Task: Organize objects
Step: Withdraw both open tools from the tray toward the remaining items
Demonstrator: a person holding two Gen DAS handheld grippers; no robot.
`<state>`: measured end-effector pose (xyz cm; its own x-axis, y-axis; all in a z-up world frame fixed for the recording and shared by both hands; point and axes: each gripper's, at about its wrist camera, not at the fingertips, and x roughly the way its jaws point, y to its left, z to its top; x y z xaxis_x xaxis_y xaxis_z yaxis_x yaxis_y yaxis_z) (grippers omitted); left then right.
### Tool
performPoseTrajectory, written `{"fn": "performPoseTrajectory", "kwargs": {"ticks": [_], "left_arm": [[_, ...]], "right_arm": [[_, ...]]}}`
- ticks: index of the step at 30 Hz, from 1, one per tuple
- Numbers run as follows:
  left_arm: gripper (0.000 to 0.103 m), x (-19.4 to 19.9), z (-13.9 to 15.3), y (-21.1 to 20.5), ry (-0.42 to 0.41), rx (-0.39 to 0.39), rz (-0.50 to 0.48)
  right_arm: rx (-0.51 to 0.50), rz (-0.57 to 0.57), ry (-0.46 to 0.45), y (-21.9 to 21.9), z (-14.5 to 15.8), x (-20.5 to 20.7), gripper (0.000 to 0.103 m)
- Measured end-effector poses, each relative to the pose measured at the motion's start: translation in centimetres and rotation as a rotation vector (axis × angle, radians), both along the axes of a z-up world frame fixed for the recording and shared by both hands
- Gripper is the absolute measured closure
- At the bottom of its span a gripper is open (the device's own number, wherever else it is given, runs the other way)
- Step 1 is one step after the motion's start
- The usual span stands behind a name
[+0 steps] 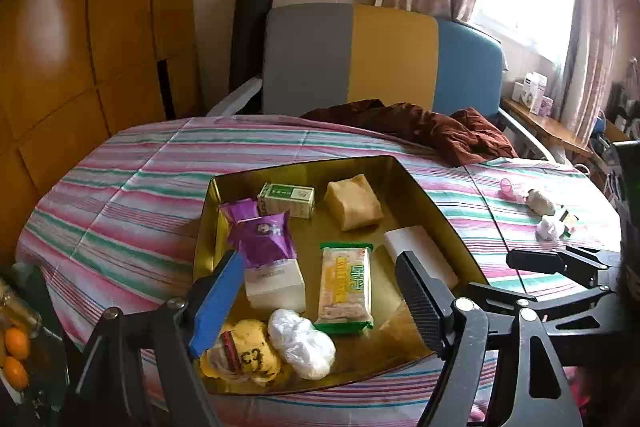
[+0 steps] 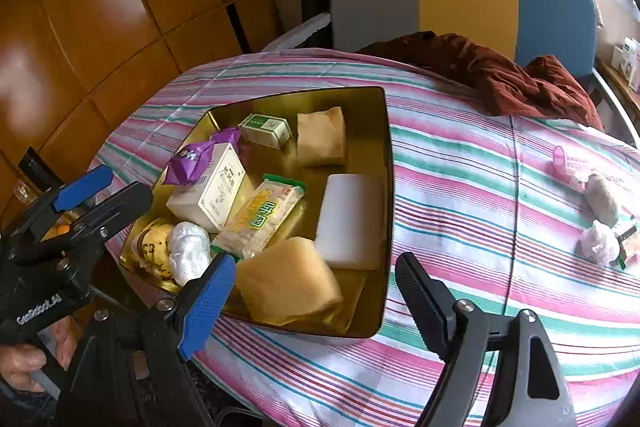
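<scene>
- The gold tray [image 2: 382,211] sits on the striped cloth [image 2: 460,187] and already holds most items: 2 tan cakes [image 2: 286,279], a white block [image 2: 352,221], a green-edged snack [image 2: 262,217], a white box [image 2: 212,187], a purple pack [image 2: 192,159], a green box [image 2: 266,129], a yellow bun [image 2: 154,247] and a white wad [image 2: 188,251].
- By my reading the sorting is mostly done.
- Left to gather, well right of the tray: a pink item [image 2: 568,163], a grey lump [image 2: 602,199] and a pale wad [image 2: 598,245].
- Left gripper [image 1: 320,291] hovers over the tray's near side, fingers spread, empty.
- Right gripper [image 2: 312,301] hangs at the tray's near edge, fingers apart, empty.
</scene>
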<state>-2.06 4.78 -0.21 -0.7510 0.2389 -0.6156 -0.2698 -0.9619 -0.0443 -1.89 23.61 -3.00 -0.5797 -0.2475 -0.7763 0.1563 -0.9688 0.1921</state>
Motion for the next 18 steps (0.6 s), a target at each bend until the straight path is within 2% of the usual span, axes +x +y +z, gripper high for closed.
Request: {"fn": "performPoseTrajectory", "kwargs": {"ticks": [9, 18], "left_arm": [[0.024, 0.7, 0.6, 2.0, 0.012, -0.02, -0.068], [0.023, 1.1, 0.7, 4.8, 0.013, -0.056, -0.14]], "right_arm": [[-0.003, -0.078, -0.003, 2.6, 0.2, 0.1, 0.019], [0.024, -0.193, -0.019, 7.4, 0.4, 0.2, 0.019]]}}
